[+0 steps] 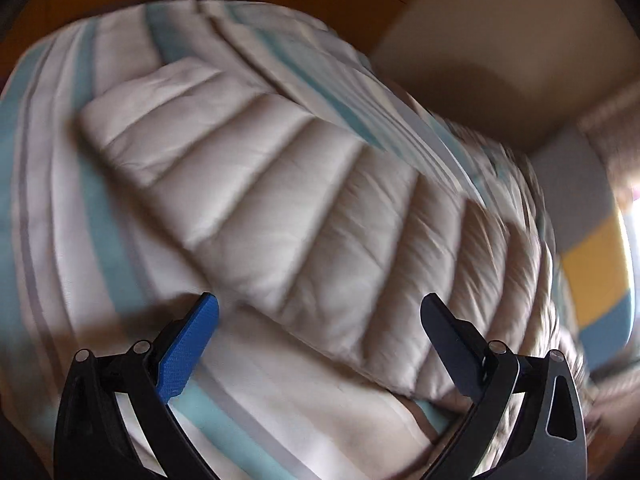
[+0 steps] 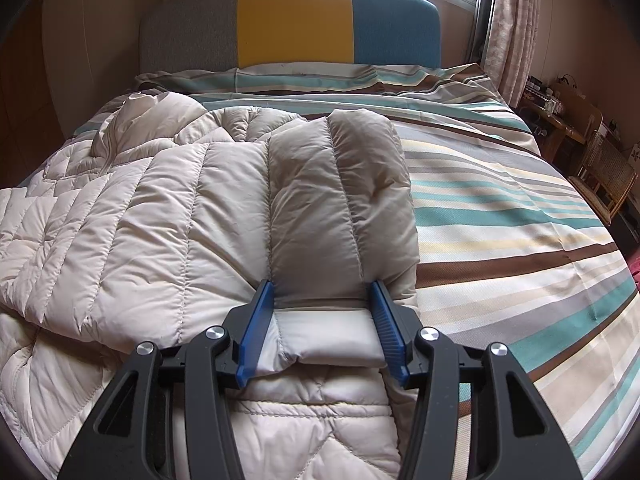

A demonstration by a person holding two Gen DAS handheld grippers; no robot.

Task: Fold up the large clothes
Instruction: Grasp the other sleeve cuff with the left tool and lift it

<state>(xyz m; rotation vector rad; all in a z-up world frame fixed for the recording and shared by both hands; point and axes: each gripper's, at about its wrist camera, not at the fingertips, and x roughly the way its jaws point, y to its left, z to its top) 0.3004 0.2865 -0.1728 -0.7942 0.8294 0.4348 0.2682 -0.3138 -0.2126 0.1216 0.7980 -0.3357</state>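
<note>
Gripping a puffy sleeve end, your right gripper [image 2: 322, 312] has its 2 blue pads [image 2: 256, 332] pressed against either side of the cuff of the beige down jacket [image 2: 160, 220], so it is clamped on the garment. The sleeve [image 2: 340, 184] runs forward from the jaws, lying over the jacket's right edge, next to the bare striped bedsheet [image 2: 520, 208]. The jacket itself sprawls across the left half of the bed, below the headboard [image 2: 296, 20] and pillow [image 2: 320, 76].

Your left gripper [image 1: 320, 312] hangs above the other sleeve [image 1: 260, 200] with jaws wide apart, holding nothing; that view is motion-blurred, so whether the fingertips touch cloth you cannot tell.

Handling, as a judgement: light, soft, very compressible, springs back when released. The shell looks slick, so a shallow pinch may slip; take a thick bite at a cuff, hem or stitched seam rather than mid-panel. Folds will likely puff open, so press each 1 down. It drapes limp, so expect the body to drag on the sheet when you lift.

No brand, label or readable writing shows in either view
</note>
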